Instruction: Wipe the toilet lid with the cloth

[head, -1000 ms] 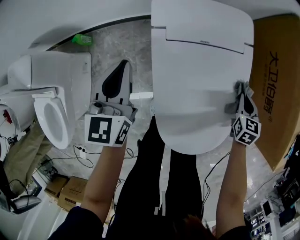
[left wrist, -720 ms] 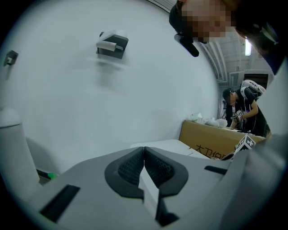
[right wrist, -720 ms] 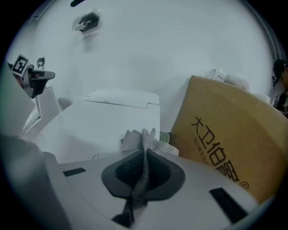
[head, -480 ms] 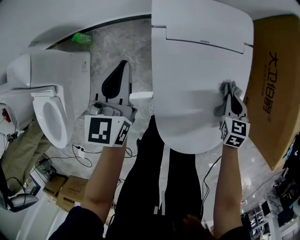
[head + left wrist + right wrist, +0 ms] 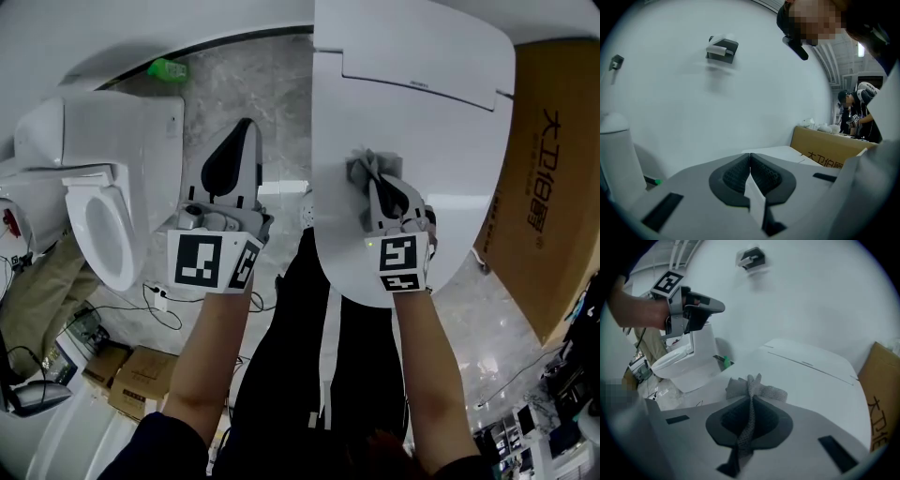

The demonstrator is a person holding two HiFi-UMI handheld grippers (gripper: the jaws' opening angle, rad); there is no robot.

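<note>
Cloth [image 5: 362,169] farther left, grey, bunched

- The right gripper [image 5: 382,187] has slid left across the toilet lid [image 5: 441,131], from the lid's right edge at the frame's right to just left of the lid's middle, near frame centre.
- The cloth [image 5: 360,167], pinched in its jaws, came along and now sits bunched on the lid's left half.

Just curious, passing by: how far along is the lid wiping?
Done: the right gripper has the cloth clamped. In hand: the cloth sits on the toilet lid, near its left side. Remaining: no wiped area shows, so I cannot tell. The left gripper is shut, empty.
</note>
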